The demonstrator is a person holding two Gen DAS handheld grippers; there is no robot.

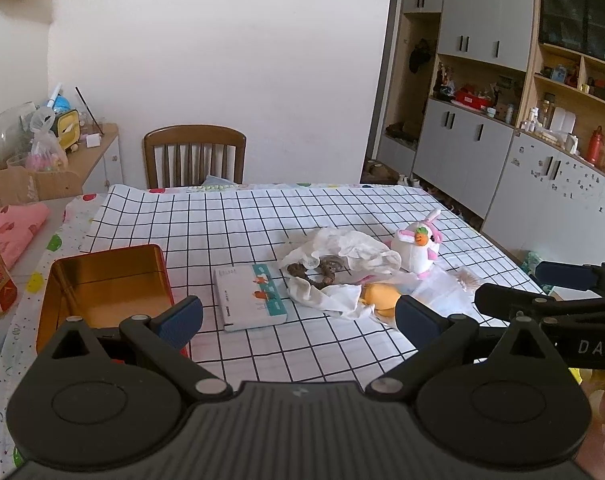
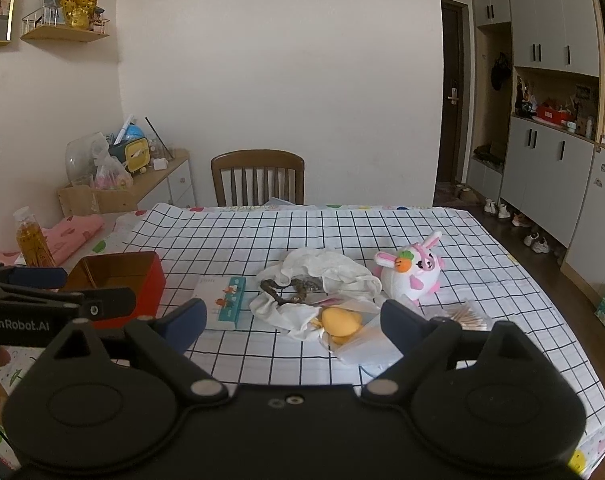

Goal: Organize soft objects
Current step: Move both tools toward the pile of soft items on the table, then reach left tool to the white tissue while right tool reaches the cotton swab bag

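Two grippers hang above the near edge of the checked tablecloth, the left gripper and the right gripper both spread wide, holding nothing. Dead ahead of both sits the soft heap: a crumpled white cloth with a brown twisted thing lying in its folds, too small to name. Just off the right gripper's tips, a yellow squashy toy on clear plastic wrap. Further out, to the right, the plush bunny sits upright, touching the cloth's edge.

Here's the danger, I'd say: pinch that cloth and it drags the brown piece and maybe nudges the yellow toy along with it. The plastic looks slippery too, and could ride up with the toy.

To the left of the left gripper, an open red tin, the likely destination. Between tin and heap lies a flat white box, hard-edged, right on the carrying path. Cotton swabs lie right of the heap.
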